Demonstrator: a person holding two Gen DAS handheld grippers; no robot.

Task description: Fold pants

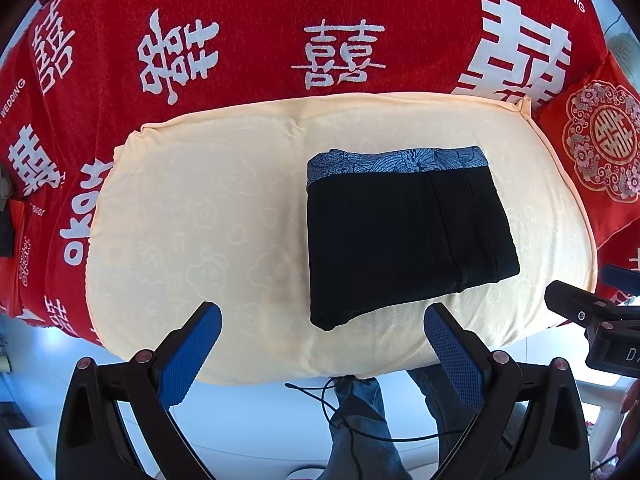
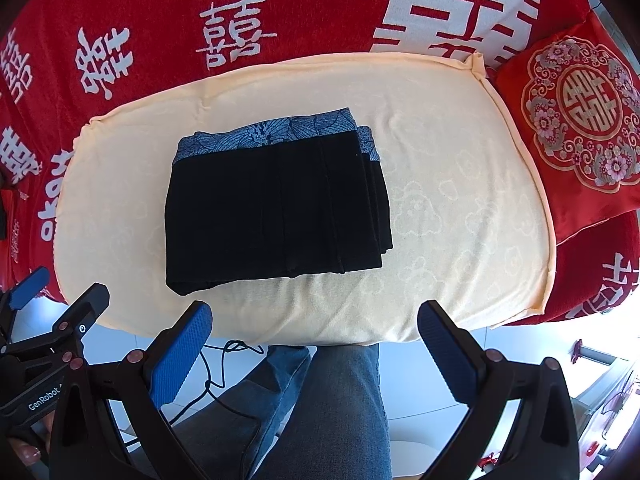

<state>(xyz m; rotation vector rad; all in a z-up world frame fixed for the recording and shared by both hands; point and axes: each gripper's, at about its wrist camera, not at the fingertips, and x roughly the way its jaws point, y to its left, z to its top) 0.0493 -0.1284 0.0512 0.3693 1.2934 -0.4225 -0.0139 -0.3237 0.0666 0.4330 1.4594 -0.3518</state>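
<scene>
A: Pants (image 1: 408,232), left wrist view: folded stack on cushion (image 1: 200,220), ahead of left claw (image 1: 324,344), nearer its right finger. Claw spread, empty.

B: Right wrist view: pants (image 2: 276,208) ahead-left of right claw (image 2: 316,340), also spread, empty. Fold looks done; nothing left, maybe tidy edges.

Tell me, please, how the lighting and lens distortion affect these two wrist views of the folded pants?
Left wrist view: the fisheye bows the cream cushion; the black pants lose fold detail. Right wrist view: dark corners, and the floor at the lower right is blown out; the pants stay sharp.
</scene>
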